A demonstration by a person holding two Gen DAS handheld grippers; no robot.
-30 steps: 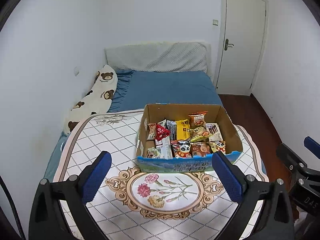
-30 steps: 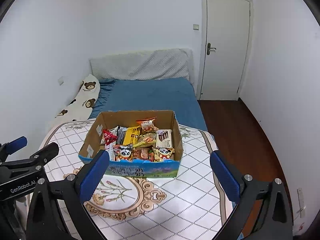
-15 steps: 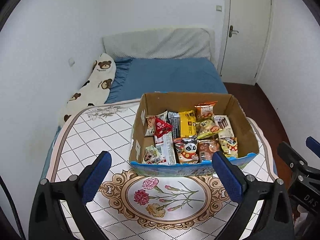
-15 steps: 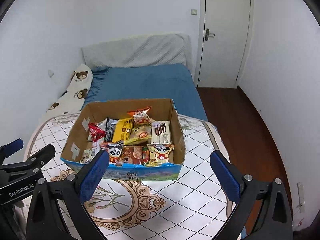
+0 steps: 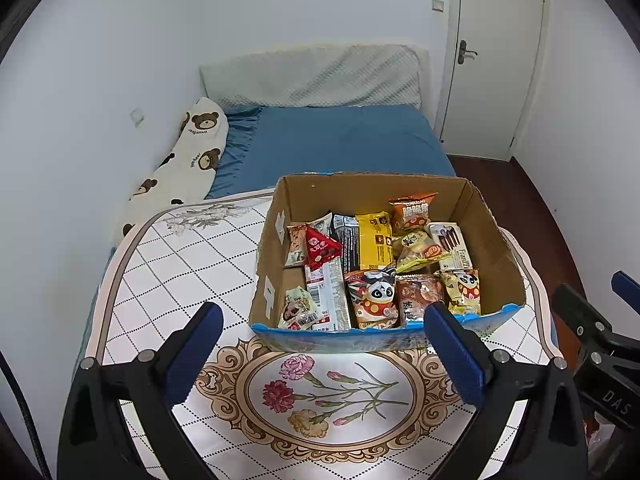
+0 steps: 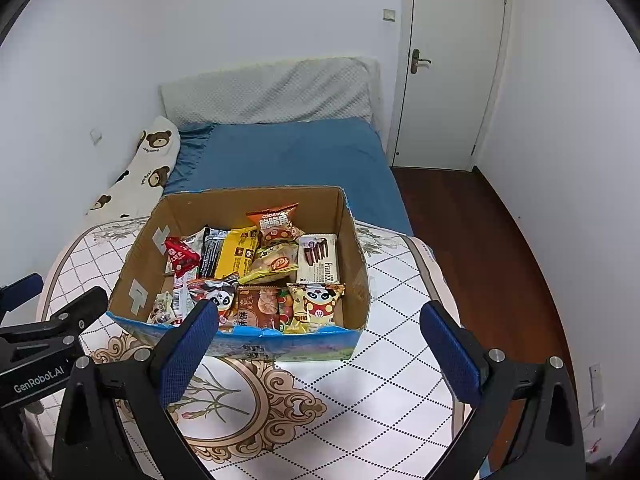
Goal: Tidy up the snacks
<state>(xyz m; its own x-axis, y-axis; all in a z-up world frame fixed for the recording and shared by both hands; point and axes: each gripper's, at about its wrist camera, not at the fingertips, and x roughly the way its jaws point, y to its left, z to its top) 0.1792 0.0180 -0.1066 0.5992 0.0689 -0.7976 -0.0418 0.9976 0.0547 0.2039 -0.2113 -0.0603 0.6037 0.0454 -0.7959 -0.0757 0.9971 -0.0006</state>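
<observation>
An open cardboard box (image 5: 492, 240) with a blue front edge stands on a patterned mat (image 5: 172, 256). It also shows in the right wrist view (image 6: 352, 248). It holds several snack packets, among them a red packet (image 5: 322, 248), a yellow packet (image 5: 374, 238), an orange packet (image 5: 412, 210) and a panda packet (image 5: 374, 294). My left gripper (image 5: 324, 352) is open and empty, just short of the box front. My right gripper (image 6: 318, 348) is open and empty, over the box's front edge.
The mat covers the near end of a bed with a blue sheet (image 5: 340, 140). A bear-print pillow (image 5: 180, 168) lies along the left wall. A white door (image 6: 448, 68) and wooden floor (image 6: 472, 248) are to the right.
Both grippers have moved forward and tilted down toward the box, which now looks larger and nearer. Both stay open and empty.
</observation>
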